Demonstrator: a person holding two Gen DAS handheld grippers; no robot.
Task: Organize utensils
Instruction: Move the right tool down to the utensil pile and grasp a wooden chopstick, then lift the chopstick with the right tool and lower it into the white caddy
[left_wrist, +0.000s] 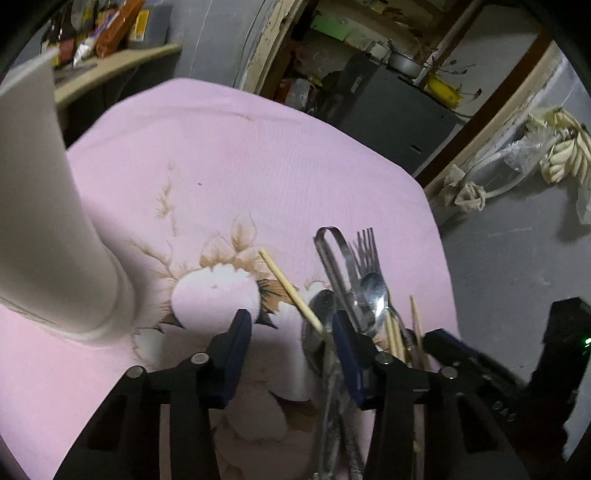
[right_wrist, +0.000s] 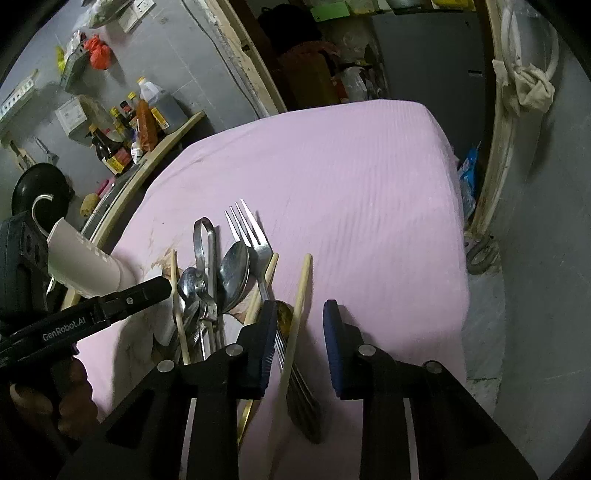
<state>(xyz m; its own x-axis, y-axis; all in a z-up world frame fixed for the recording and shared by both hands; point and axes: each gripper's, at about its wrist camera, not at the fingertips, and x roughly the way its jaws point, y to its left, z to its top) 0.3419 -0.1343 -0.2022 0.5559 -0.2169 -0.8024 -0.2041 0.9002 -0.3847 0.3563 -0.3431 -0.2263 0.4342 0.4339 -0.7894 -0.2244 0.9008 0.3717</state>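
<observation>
Nearest, my right gripper (right_wrist: 300, 343) gapes empty over a pale wooden chopstick (right_wrist: 295, 325); my left gripper (left_wrist: 291, 350) hangs open too. Beyond, steel spoons (right_wrist: 234, 273), fork (right_wrist: 251, 232) and tongs (right_wrist: 203, 247) lie jumbled on pink cloth (right_wrist: 351, 192); the beige cylindrical holder (left_wrist: 48, 221) looks unfilled—sorting barely begun.

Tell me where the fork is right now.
The fork lies in the pile of cutlery on the pink cloth, tines pointing away, between the spoon on its left and a chopstick on its right, just ahead of the right gripper.
</observation>
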